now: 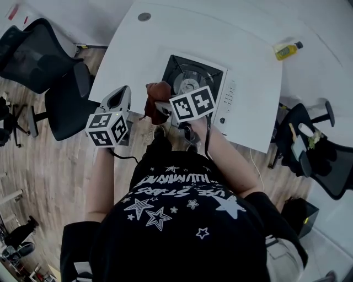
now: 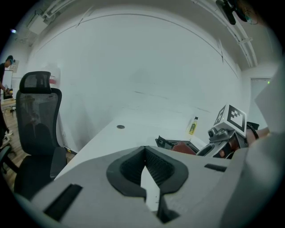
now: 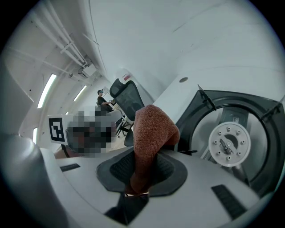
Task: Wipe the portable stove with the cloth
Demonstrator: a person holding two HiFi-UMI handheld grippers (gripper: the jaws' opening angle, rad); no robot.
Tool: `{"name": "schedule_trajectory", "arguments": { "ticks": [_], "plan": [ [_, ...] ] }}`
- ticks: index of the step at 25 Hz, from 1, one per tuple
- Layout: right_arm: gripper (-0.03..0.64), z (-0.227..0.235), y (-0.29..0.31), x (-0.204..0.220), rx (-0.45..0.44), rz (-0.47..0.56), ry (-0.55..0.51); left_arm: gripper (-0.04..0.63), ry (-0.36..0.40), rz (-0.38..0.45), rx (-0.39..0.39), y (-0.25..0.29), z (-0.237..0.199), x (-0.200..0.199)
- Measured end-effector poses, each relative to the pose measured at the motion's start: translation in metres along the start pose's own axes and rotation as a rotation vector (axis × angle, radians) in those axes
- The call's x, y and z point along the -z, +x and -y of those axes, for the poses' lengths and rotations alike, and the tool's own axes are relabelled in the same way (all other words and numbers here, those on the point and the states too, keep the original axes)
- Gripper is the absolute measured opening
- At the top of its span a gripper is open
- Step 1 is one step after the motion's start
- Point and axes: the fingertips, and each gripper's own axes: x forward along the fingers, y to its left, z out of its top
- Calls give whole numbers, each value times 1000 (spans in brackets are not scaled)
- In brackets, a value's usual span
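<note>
The portable stove [image 1: 196, 82] lies on the white table [image 1: 138, 55], black top with a round burner [image 3: 230, 143] and a white control strip. A brown cloth [image 1: 156, 99] is bunched at the stove's near left corner, pinched in my right gripper [image 1: 161, 106], which is shut on it. In the right gripper view the cloth [image 3: 150, 133] stands up out of the jaws, left of the burner. My left gripper [image 1: 121, 92] hovers at the table's near edge, left of the stove, shut with nothing in it [image 2: 145, 153]. From there the stove [image 2: 167, 143] and cloth [image 2: 183, 148] show at right.
A yellow bottle [image 1: 287, 50] lies at the table's far right. Black office chairs [image 1: 38, 55] stand left of the table, another [image 1: 311, 146] at right. A round grommet [image 1: 144, 16] marks the far tabletop. A black bin [image 1: 302, 212] is on the wooden floor.
</note>
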Motion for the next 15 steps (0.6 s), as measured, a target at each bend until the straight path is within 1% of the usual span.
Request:
{"name": "schedule_trajectory", "arguments": {
  "ticks": [6, 11, 15],
  "plan": [
    [74, 5, -10, -1, 20, 16, 18, 8, 2, 11, 11, -3, 1, -5],
    [74, 23, -32, 4, 55, 35, 25, 8, 16, 12, 24, 1, 16, -6],
    [74, 38, -51, 8, 73, 61, 51, 8, 30, 17, 40, 7, 31, -11]
  ]
}}
